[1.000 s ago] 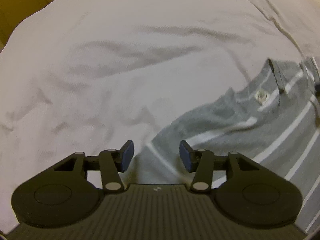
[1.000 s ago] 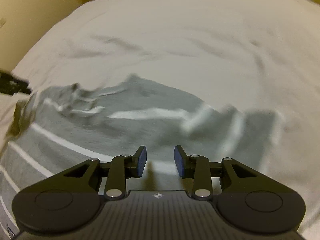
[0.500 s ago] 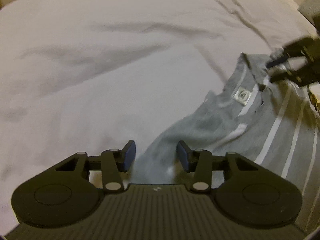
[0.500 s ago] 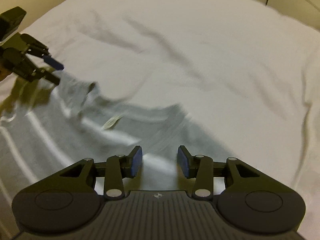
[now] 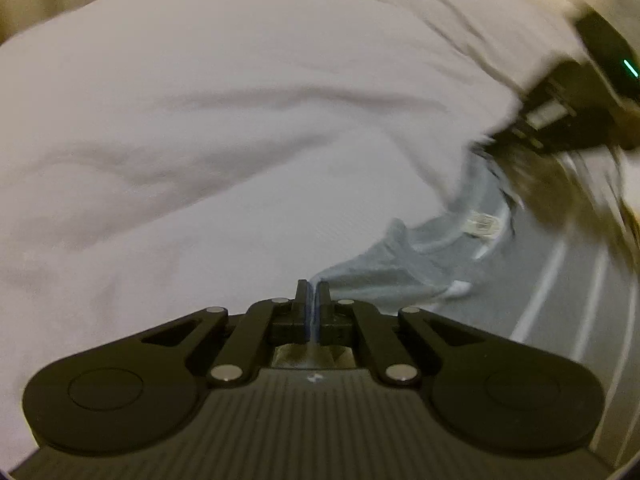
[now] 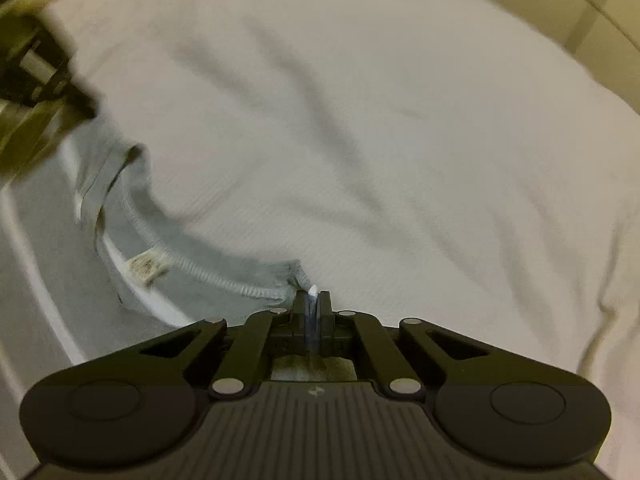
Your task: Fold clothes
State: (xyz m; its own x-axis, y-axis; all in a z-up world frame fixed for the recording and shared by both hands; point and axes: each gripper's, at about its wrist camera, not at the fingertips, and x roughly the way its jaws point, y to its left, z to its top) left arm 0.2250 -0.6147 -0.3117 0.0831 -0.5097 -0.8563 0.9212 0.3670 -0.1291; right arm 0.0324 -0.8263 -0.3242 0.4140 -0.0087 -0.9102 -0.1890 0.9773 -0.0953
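shirt: grey striped shirt (image 5: 500, 280) is lying on the white bedsheet (image 5: 200, 140), neck end toward both cameras, collar and neck label (image 5: 482, 222) showing between the two grips; the striped body is trailing away out of frame.
fold state: not possible to tell how folded it is, since only the neck end is showing.
slip risk: each grip is taking only a thin edge of fabric near the shoulder, so a quick lift or sideways tug is likely to pull the cloth free on one side.
skew risk: if the two hands are not moving together, the collar line is going to twist and the fold is going to land crooked.
sheet risk: the bedsheet is lying loose and creased right under the fingertips, so a low pass is liable to drag it along.
left gripper (image 5: 312, 286): jaws are pressing all but closed, pinching a grey corner of the shirt at the fingertips.
right gripper (image 6: 311, 296): jaws are likewise squeezed nearly together, nipping the ribbed collar edge (image 6: 224, 278), a white scrap poking out above the tips.
blur: the far gripper in each view is smearing, so details there are unreadable.
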